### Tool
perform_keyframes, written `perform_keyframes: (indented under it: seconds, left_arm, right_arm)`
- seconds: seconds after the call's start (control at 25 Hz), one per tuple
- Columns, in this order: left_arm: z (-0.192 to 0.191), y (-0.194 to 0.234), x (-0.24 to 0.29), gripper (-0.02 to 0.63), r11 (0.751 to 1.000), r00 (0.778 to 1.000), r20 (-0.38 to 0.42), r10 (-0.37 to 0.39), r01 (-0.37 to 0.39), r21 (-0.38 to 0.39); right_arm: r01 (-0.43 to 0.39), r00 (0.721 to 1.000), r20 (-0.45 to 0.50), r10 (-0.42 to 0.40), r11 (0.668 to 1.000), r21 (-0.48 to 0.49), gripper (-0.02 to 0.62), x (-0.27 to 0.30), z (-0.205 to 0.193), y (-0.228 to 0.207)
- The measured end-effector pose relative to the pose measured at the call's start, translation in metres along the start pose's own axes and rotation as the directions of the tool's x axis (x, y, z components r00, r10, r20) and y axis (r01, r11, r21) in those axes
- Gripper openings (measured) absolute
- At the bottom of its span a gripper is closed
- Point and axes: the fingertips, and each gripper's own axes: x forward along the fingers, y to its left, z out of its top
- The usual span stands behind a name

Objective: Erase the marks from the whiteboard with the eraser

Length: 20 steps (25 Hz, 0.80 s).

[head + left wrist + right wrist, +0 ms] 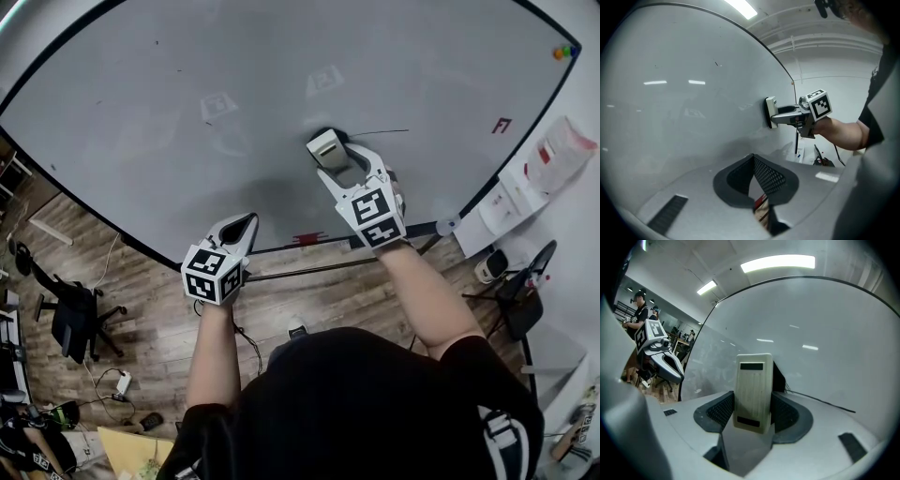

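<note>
The whiteboard point(141, 122) fills the head view. My right gripper point(339, 161) is shut on a cream eraser point(327, 146), whose dark felt side is pressed to the board. A thin black line point(380, 132) runs right from the eraser, and a small red mark point(502, 125) sits farther right. In the right gripper view the eraser point(752, 385) stands upright between the pads, with the black line point(825, 402) trailing right. My left gripper point(246, 225) hovers shut and empty near the board's lower edge. The left gripper view shows its pads point(766, 176) meeting and the eraser point(769, 112) on the board.
A tray rail point(309, 242) with a red item runs under the board. Coloured magnets point(563, 52) sit at its top right corner, and papers point(553, 155) hang on the wall beyond. Office chairs point(70, 314) stand on the wooden floor. People point(637, 310) are far off.
</note>
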Motion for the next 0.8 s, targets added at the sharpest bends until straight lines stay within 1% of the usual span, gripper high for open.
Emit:
perform_keyframes:
  seconds: [0.32,0.48,0.8]
  left_arm:
    - [0.003,-0.007,0.003,0.011,1.0,1.0,0.0,-0.009,0.009,0.01]
    - [0.002,-0.009,0.006,0.011,1.0,1.0,-0.007,-0.012,0.012,0.021]
    - [0.005,-0.016,0.012,0.011,1.0,1.0,-0.013,-0.022,0.022,0.019]
  right_arm:
    - [0.037,0.999,-0.008,-0.036,0.999,0.035,0.242,-0.016,-0.007,-0.027]
    - [0.06,0.998,-0.015,-0.059,0.997,0.05,0.242,-0.026,-0.014,-0.045]
    - [0.11,0.993,-0.04,-0.108,0.991,0.072,0.242,-0.044,-0.032,-0.08]
